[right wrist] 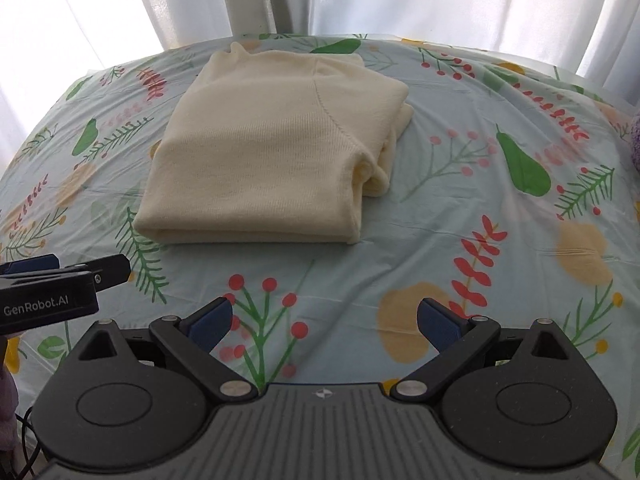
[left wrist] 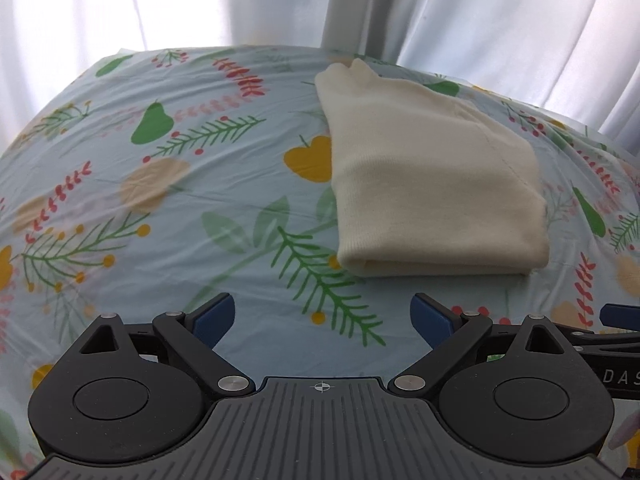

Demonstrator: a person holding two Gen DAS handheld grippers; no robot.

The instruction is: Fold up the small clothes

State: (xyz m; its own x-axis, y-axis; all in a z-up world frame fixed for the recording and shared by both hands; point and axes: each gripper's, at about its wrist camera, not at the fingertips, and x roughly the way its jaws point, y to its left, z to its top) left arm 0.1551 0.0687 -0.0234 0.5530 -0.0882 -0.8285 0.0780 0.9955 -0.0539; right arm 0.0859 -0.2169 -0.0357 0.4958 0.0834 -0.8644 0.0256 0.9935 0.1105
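A cream knit garment (left wrist: 432, 184) lies folded into a thick rectangle on the flower-patterned cloth (left wrist: 160, 200). In the right wrist view the garment (right wrist: 272, 152) lies ahead and left of centre, its folded layers showing at its right side. My left gripper (left wrist: 322, 316) is open and empty, a little short of the garment's near edge. My right gripper (right wrist: 325, 320) is open and empty, short of the garment. The left gripper also shows at the left edge of the right wrist view (right wrist: 60, 280), and a part of the right gripper at the right edge of the left wrist view (left wrist: 620, 316).
White curtains (left wrist: 480, 12) hang behind the table, with a white post (left wrist: 346, 4) in front of them. A purple fuzzy item (right wrist: 636, 140) peeks in at the far right edge. The patterned cloth (right wrist: 500, 220) covers the whole table.
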